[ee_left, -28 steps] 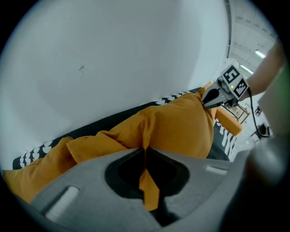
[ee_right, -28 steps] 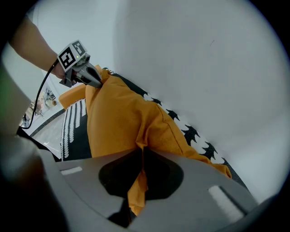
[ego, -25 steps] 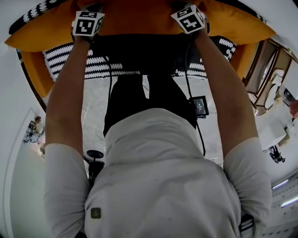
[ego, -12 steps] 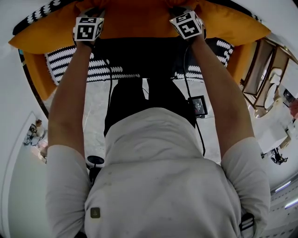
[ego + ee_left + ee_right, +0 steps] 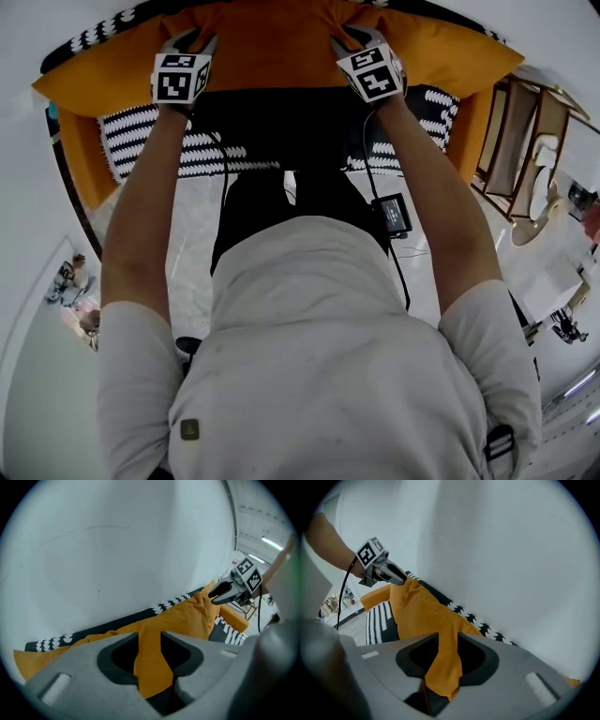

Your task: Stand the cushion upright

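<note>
You have bright, even light to work in: the white wall [image 5: 117, 550] is washed pale with no hard shadows, strip lights [image 5: 271, 543] glow at the upper right of the left gripper view, and the orange cushion [image 5: 281, 47] shows its colour cleanly without glare. All three views bulge like a fisheye and bend lines near the rims. Both gripper views go black in the corners and soft in the nearest foreground.
</note>
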A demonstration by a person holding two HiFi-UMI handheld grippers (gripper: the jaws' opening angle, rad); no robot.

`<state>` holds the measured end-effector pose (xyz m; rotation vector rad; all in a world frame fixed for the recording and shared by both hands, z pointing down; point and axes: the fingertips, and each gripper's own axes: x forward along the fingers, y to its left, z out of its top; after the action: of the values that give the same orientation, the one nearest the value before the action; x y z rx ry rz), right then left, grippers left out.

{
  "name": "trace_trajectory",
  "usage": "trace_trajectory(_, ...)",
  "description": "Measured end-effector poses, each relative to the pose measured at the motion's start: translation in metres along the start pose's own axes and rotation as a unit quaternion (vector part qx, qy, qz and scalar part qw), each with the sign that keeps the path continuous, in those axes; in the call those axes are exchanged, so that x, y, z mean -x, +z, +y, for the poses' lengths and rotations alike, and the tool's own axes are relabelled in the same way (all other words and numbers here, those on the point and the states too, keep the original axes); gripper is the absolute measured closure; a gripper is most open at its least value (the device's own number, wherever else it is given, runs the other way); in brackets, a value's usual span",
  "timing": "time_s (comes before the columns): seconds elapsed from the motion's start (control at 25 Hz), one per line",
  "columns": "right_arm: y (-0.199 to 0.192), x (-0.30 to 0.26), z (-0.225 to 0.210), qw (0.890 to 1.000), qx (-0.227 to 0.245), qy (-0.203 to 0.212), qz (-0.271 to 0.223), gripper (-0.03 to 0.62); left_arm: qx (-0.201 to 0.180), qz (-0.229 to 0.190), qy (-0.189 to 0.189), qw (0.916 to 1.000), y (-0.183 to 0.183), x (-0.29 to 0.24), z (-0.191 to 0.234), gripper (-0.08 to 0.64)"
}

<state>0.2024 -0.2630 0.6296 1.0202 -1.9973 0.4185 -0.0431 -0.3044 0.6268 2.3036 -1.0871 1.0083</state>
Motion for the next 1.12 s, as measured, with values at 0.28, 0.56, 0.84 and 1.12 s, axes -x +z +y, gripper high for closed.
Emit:
trace_trajectory(0.28, 0.019, 0.071, 0.022, 0.999, -0.003, -0.024, -0.049, 0.469, -0.018, -0.066, -0.004, 0.9977, 0.036, 0.073, -0.043, 0.405)
trace_trajectory(0.56, 0.049, 0.166, 0.057, 0.991, -0.027, -0.008, -0.128, 0.529, -0.017, -0.129, -0.015, 0.9914, 0.067, 0.158, -0.091, 0.431)
trace_trajectory(0.84, 0.071, 0.248, 0.078, 0.98, -0.019, -0.002, -0.196, 0.582, -0.022, -0.199, -0.023, 0.9794, 0.101, 0.244, -0.131, 0.504)
trace_trajectory(1.12, 0.076, 0.305, 0.091, 0.97, -0.012, 0.018, -0.242, 0.583, -0.016, -0.245, -0.041, 0.9685, 0.121, 0.299, -0.172, 0.557)
